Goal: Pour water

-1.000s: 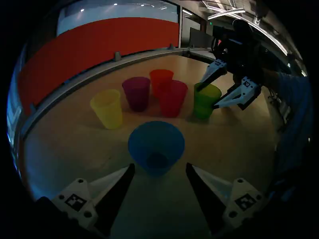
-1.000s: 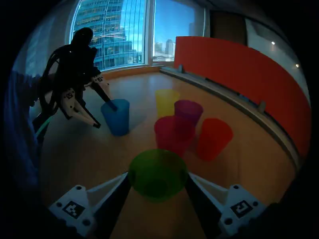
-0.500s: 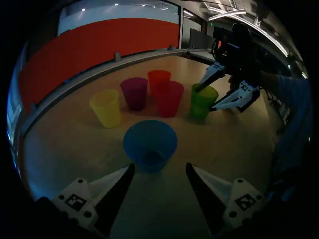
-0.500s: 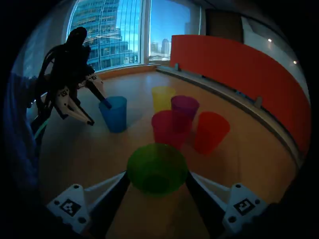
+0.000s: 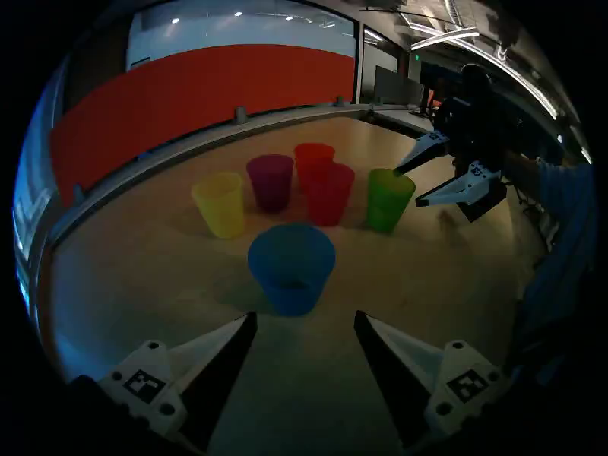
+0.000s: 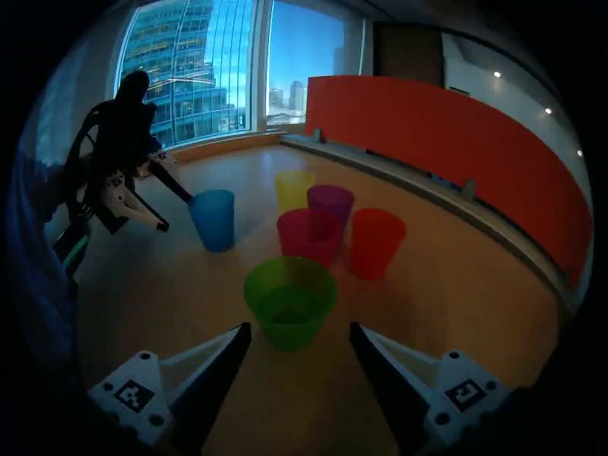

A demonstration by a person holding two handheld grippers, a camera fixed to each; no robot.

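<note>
Cups of smooth, translucent plastic, all tapered, stand upright on the wood-toned table (image 5: 137, 289). We see the blue cup (image 5: 291, 266) at twelve o'clock, just ahead of the left gripper (image 5: 304, 315), whose fingers are spread wide and touch nothing. The green cup (image 6: 289, 300) sits likewise before the right gripper (image 6: 299, 325), also agape and empty. Beyond cluster the yellow cup (image 5: 220, 204), purple cup (image 5: 271, 181) and red cup (image 5: 329, 194) (it half hides the orange cup (image 5: 313, 154)). We cannot tell whether any holds water

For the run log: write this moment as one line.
left hand-held gripper: open, facing blue cup | right hand-held gripper: open, facing green cup | nothing held
</note>
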